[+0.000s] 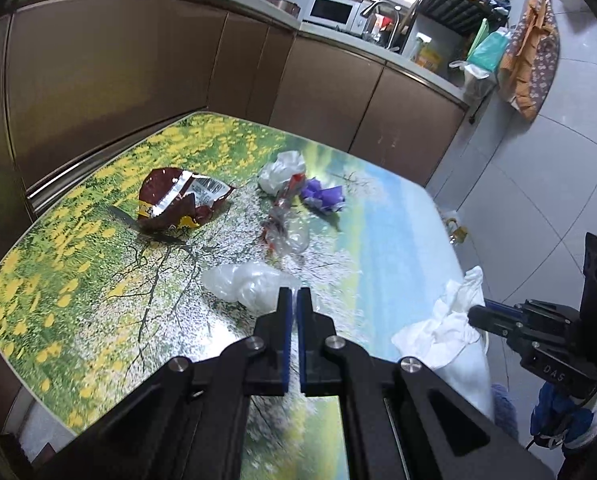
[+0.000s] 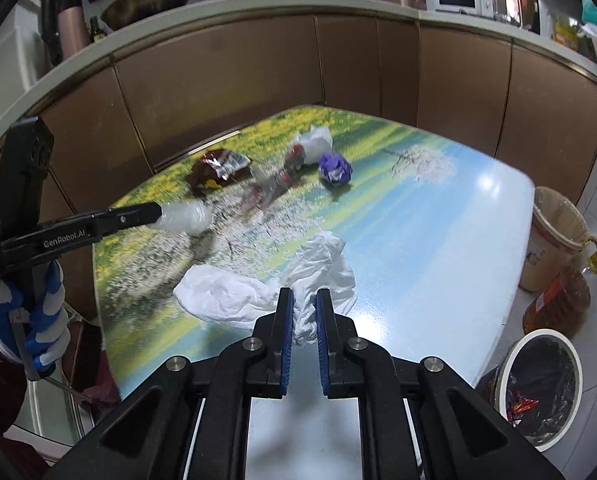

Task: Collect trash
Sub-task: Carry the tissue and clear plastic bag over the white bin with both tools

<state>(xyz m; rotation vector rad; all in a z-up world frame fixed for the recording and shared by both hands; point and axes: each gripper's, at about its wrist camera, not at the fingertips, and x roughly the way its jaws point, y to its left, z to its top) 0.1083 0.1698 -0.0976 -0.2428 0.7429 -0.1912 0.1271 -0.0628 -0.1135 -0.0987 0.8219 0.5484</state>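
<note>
Left wrist view: your left hand-held gripper (image 1: 294, 300) sits bottom centre, clenched on a crumpled clear plastic bag (image 1: 242, 282) at its tips. Right wrist view: your right hand-held gripper (image 2: 304, 302) is pinched on a bunched white tissue (image 2: 266, 292), lower centre of frame, blue pads (image 2: 285, 320) pressing a fold of it.

Flower-and-sky printed desk (image 2: 438, 240) fills mid-frame. Upper centre of it: torn red foil snack packet (image 2: 218, 168), clear wrapper with red print (image 2: 268, 192), white crumpled bag (image 2: 314, 140), purple crumpled wrapper (image 2: 334, 168), all close together.

Lower right, on the floor: white-rimmed bin with black liner (image 2: 538, 384), some wrappers inside. Bottle of amber oil (image 2: 558, 300) just above it.

Your blue-and-white gloved hand (image 2: 38, 320) at left edge grips the left handle.
</note>
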